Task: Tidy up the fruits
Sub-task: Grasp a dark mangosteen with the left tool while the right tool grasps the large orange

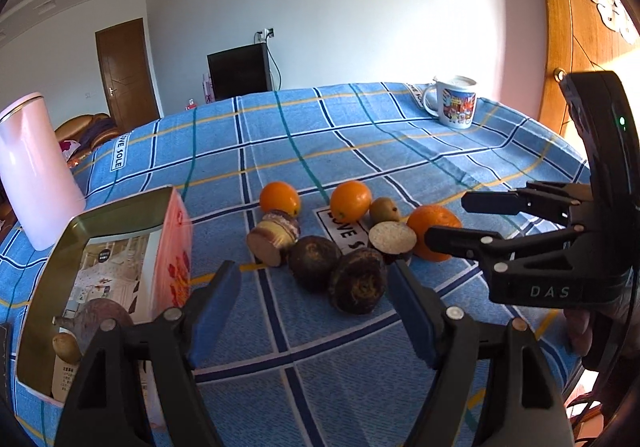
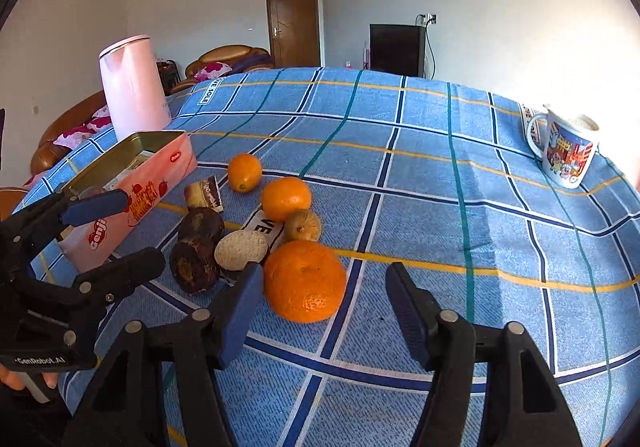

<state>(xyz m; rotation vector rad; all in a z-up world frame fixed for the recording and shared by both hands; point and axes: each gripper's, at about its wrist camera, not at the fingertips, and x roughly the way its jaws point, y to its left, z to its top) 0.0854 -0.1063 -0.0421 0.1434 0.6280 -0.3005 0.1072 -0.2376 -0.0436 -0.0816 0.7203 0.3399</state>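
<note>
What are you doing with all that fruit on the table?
Sorting fruit into the pink tin. A person holds two tools, and both the left hand-held gripper and the right hand-held gripper are open, holding nothing. The oranges, like the big orange, and some dark fruits lie on the blue tablecloth. Two fruits are inside the tin.

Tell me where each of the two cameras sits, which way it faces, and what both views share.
Left wrist: on the left gripper, looking across the blue plaid tablecloth at dark brown fruits; the right gripper enters from the right.
Right wrist: on the right gripper, facing the large orange; the left gripper enters from the left.
Shared: pink tin box, pink kettle, cartoon mug.
</note>
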